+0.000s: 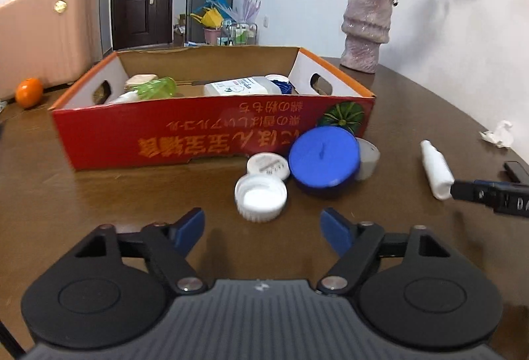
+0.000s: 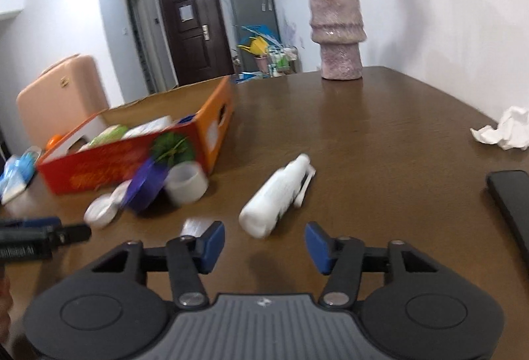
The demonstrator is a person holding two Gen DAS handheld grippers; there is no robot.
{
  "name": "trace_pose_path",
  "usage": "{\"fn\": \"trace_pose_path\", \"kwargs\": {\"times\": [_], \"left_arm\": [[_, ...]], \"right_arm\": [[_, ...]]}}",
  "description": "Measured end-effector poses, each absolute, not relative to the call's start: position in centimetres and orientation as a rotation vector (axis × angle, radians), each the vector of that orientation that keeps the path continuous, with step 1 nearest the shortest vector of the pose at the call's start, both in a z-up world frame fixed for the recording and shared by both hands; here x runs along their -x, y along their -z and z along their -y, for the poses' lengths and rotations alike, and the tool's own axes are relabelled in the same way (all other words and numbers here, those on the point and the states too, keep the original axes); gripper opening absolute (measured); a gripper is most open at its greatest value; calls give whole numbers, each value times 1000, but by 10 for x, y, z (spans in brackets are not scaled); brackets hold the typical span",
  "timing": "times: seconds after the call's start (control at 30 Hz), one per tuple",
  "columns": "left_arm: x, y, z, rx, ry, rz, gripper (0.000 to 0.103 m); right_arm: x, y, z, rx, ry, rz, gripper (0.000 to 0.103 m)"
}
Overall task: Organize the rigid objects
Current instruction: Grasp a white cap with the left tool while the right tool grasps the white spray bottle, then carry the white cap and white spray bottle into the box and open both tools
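Note:
A red cardboard box (image 1: 185, 135) stands on the brown table and holds a white bottle (image 1: 241, 86), a green cup (image 1: 157, 88) and other items. In front of it lie a white ribbed cap (image 1: 261, 198), a small white lid (image 1: 268, 165), a blue lid (image 1: 324, 158) leaning on a white tub (image 1: 368, 158), and a white spray bottle (image 1: 435, 169). My left gripper (image 1: 263, 229) is open, just short of the ribbed cap. My right gripper (image 2: 264, 242) is open, just behind the spray bottle (image 2: 276, 198). The box (image 2: 132, 158) sits to its left.
A pink vase with dried flowers (image 1: 365, 29) stands at the table's far right corner. A crumpled tissue (image 2: 506, 128) and a black phone (image 2: 510, 198) lie on the right. An orange (image 1: 29, 92) and a pink suitcase (image 1: 46, 39) are at far left.

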State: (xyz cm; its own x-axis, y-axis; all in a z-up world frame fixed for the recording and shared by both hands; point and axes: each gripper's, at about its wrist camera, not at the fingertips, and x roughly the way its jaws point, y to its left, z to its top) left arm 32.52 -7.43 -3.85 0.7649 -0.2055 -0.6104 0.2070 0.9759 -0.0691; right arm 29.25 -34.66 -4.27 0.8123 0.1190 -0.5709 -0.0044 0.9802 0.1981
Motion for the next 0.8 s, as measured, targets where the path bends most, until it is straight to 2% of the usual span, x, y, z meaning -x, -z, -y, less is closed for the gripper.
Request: {"fn": "trace_pose_path", "kwargs": {"times": [0.13, 0.17, 0.2, 0.23, 0.33, 0.47, 0.8], "left_arm": [[-350, 47, 79, -4, 237, -678, 64], [-354, 49, 79, -5, 238, -683, 58], [-356, 49, 79, -10, 227, -670, 44], [-358, 50, 78, -8, 229, -670, 40], [-357, 49, 73, 18, 243, -669, 40], [-356, 48, 74, 7, 246, -661, 40], [-307, 27, 44, 115, 233, -655, 40]], "right_arm": [[-329, 46, 346, -181, -51, -621, 43], [-336, 49, 342, -154, -52, -624, 40], [-342, 51, 339, -118, -52, -627, 34], [-347, 53, 334, -69, -55, -625, 31], [-353, 56, 323, 18, -82, -633, 27], [-356, 59, 308, 125, -68, -639, 27], [-314, 43, 311, 50, -63, -577, 27]]}}
